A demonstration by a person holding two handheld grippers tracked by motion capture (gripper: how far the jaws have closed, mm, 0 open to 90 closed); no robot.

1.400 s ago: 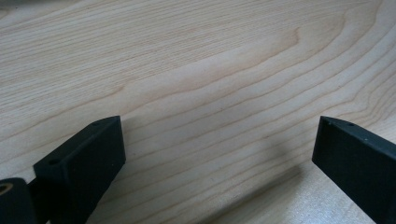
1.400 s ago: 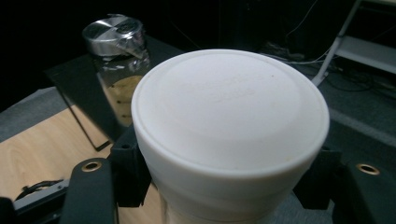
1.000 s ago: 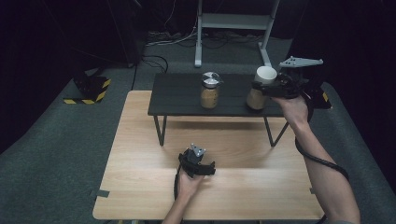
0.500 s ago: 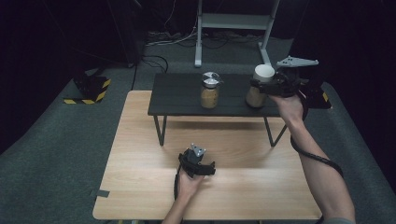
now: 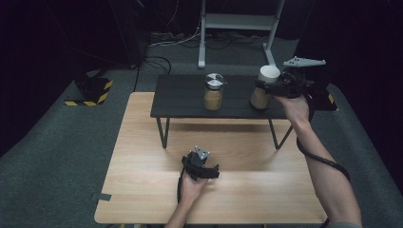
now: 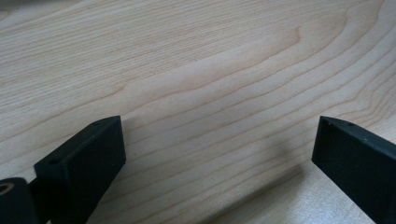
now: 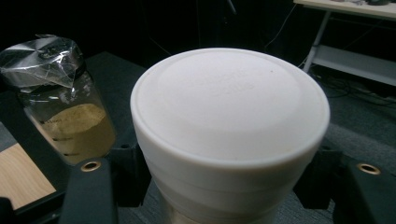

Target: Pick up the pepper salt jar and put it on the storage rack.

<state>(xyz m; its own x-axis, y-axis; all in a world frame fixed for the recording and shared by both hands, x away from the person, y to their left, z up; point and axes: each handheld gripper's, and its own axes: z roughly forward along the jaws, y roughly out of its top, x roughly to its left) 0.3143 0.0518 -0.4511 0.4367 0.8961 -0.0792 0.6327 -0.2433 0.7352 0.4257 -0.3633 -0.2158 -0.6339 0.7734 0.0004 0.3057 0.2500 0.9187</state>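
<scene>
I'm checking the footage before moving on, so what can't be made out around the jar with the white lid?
- White-lidded jar: right gripper view, the lid hides its contents and base.
- Right gripper: high view, too small to show jaw contact.
- Foil-topped jar: the left frame edge and the right gripper's jaw cut it off.

Left claw [image 5: 203, 167] gapes wide; right claw [image 5: 266, 90] is clamped, arm outstretched.

- A white-lidded jar [image 7: 229, 135] sits clamped between the right gripper [image 7: 229, 186]'s black jaws.
- A foil-topped jar [image 7: 65, 102] of tan powder stands beyond on the dark shelf [image 7: 116, 65].
</scene>
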